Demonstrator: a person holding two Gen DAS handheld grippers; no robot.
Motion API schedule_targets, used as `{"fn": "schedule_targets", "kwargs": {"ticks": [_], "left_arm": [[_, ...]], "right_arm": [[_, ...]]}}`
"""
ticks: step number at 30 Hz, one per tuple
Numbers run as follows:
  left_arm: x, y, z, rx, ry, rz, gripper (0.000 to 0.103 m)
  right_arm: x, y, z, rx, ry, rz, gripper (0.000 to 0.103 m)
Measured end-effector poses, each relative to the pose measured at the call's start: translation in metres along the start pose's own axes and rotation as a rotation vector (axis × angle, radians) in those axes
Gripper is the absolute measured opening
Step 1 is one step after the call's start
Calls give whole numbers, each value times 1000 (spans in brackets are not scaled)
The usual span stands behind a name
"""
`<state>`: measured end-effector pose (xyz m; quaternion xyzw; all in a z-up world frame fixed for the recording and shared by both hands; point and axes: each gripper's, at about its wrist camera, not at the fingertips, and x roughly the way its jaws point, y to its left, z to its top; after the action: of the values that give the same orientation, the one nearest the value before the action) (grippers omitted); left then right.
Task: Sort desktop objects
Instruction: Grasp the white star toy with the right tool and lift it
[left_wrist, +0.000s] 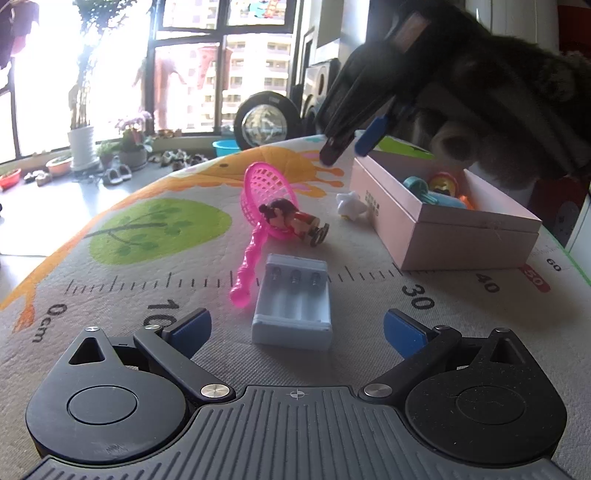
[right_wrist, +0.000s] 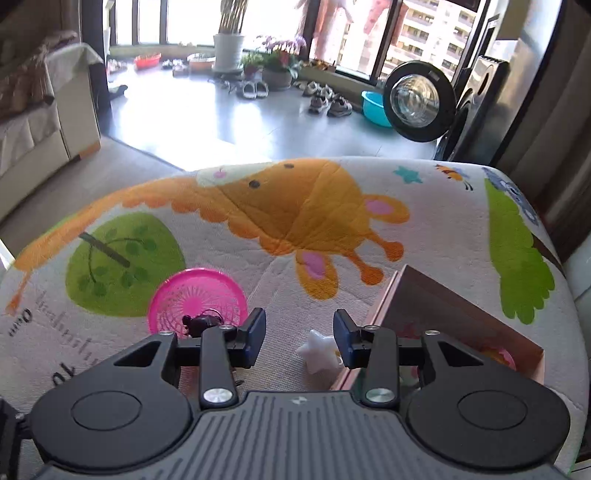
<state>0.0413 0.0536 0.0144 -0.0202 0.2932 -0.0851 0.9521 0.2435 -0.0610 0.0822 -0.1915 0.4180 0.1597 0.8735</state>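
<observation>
My left gripper is open, low over the play mat. A light-blue battery holder lies flat between and just ahead of its fingertips, untouched. Beyond it lie a pink net scoop, a small doll across the scoop's rim, and a white star. My right gripper hangs above the pink box. In its own view the right gripper stands narrowly open with nothing between the pads. The star lies on the mat under it, close to the right finger, with the scoop and doll to the left.
The box holds several small toys and stands at the mat's right side. The mat's far edge drops to a floor with shoes, plant pots and a washing machine. A furry sleeve fills the upper right.
</observation>
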Motion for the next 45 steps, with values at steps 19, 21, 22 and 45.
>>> {"fn": "schedule_targets", "kwargs": {"ticks": [19, 21, 22, 45], "left_arm": [[1, 15, 0, -97, 24, -39, 102], [1, 15, 0, -103, 24, -40, 102], [0, 15, 0, -104, 25, -39, 102], [8, -5, 8, 47, 90, 132, 89]], "right_arm": [[-9, 25, -57, -37, 211, 203, 27], [-30, 22, -77, -29, 206, 256, 27], [-38, 18, -87, -14, 207, 272, 27], [-70, 9, -171, -110, -201, 188, 59]]}}
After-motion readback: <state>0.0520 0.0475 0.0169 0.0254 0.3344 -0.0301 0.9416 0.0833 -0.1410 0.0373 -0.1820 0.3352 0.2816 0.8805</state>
